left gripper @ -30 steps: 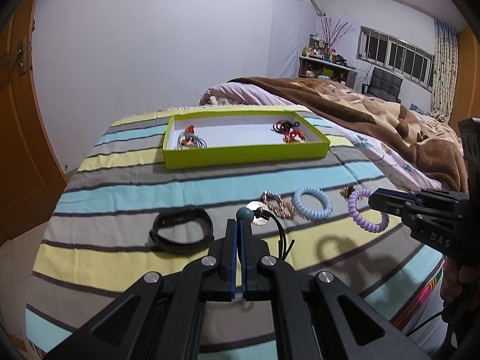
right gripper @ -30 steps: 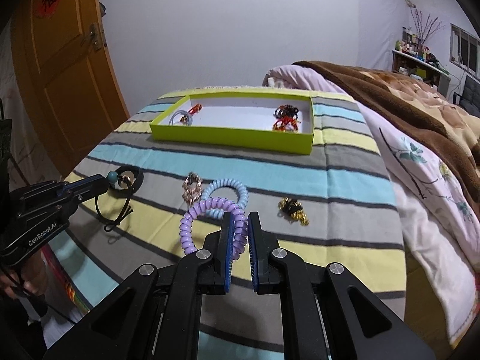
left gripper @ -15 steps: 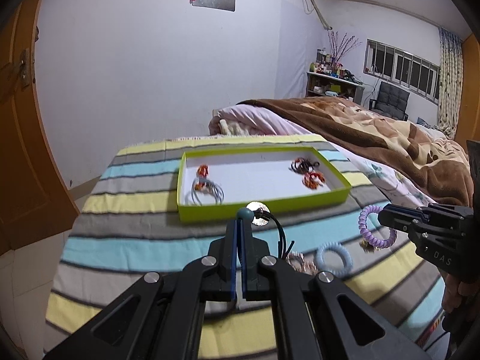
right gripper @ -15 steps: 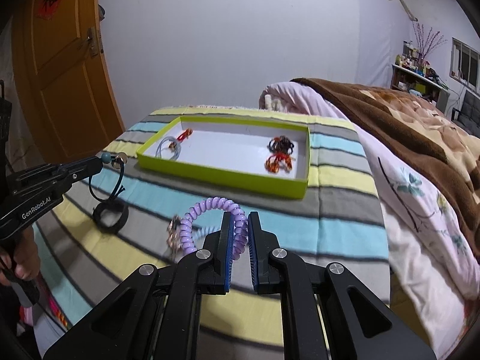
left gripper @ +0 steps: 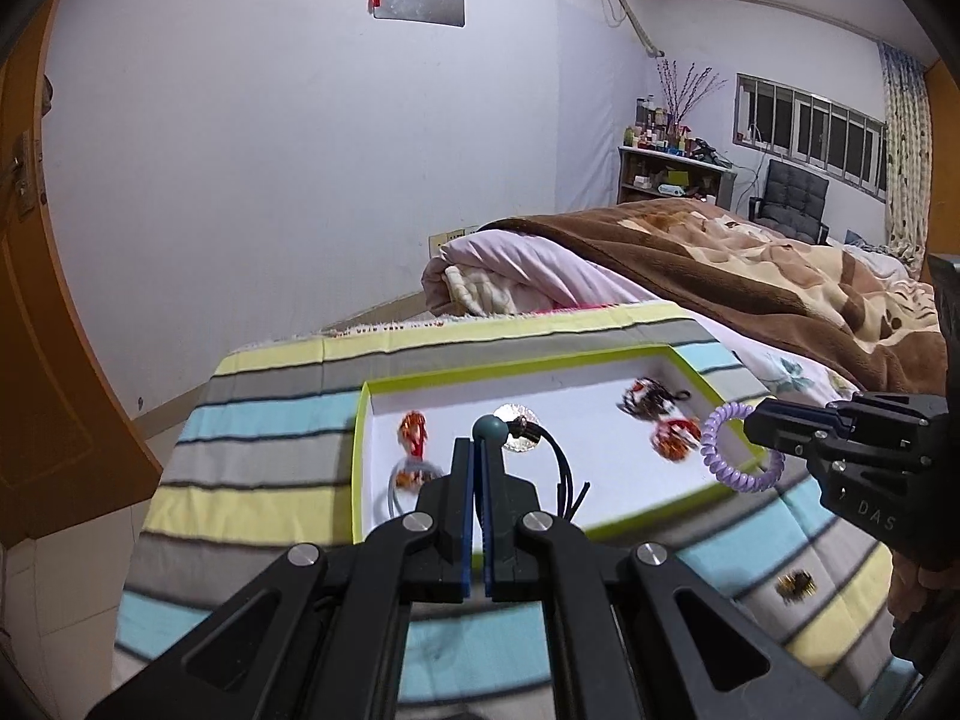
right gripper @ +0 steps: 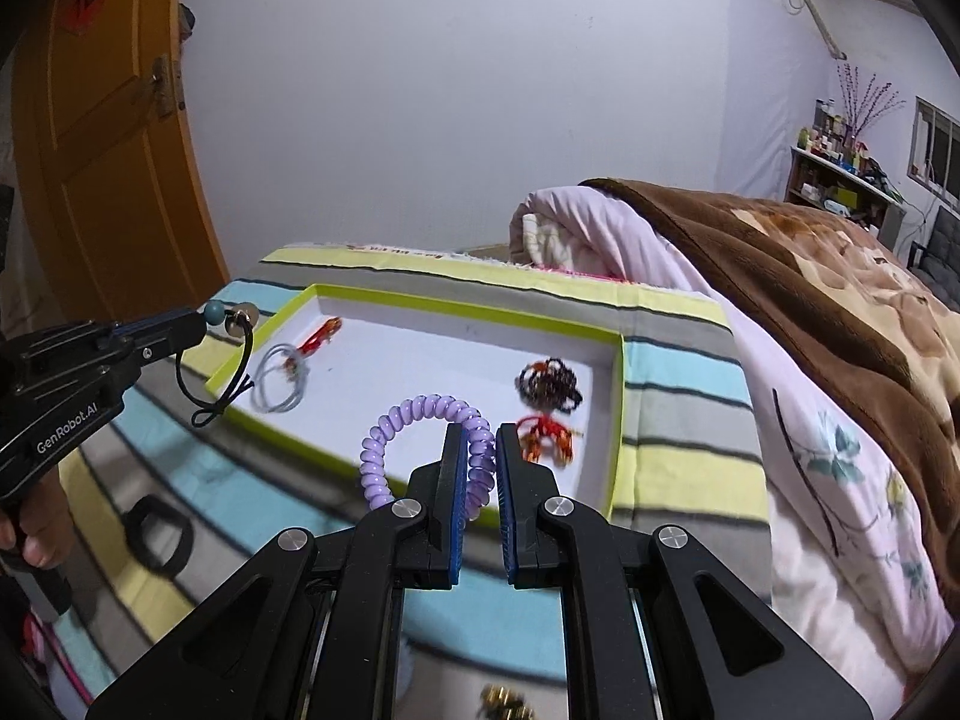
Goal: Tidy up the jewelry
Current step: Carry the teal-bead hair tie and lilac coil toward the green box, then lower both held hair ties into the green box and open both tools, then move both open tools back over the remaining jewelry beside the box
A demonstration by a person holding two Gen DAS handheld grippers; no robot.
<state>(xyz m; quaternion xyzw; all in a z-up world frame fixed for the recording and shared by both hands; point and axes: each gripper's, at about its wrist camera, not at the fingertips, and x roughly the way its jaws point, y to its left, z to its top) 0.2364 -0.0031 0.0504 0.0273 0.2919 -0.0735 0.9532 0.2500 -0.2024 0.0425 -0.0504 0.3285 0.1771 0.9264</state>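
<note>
Left gripper (left gripper: 478, 447) was held out level above the striped blanket (left gripper: 264, 468), pointing in over the near left part of the lime-green tray (left gripper: 359, 468). A bit of the person's left hand (right gripper: 33, 531) showed wrapped round the handle down at the frame edge in the right wrist view. Its jaws were squeezed almost fully together, only a sliver of a gap, clamped on a black cord necklace (left gripper: 561, 468) right at the tips. The teal bead (left gripper: 489, 429) sat on top of the tips, a round silver pendant (left gripper: 519, 427) just right of it, and the cord loop dangled down with its loose ends hanging over the tray's near wall.

Just ahead-left of that claw, inside the tray, were a small red-orange charm (left gripper: 414, 432) and a thin silvery ring (left gripper: 402, 483). Off to its right, at the tray's far right end, a dark beaded bracelet (right gripper: 549, 383) and a red knotted piece (right gripper: 543, 435) lay close together.

Right gripper (right gripper: 480, 450) came in low over the tray's near right corner, aimed at those two pieces. Jaws were partly closed, pinching the purple spiral hair tie (right gripper: 414, 432) between the blue pads (right gripper: 459, 468), the rest of the coil arching up and out to the left of the fingers, off the blanket.

Behind and left of the right claw a black band (right gripper: 157, 537) lay on the blanket; a small gold piece (left gripper: 795, 583) sat below it near the frame edge, too blurry to make out.
</note>
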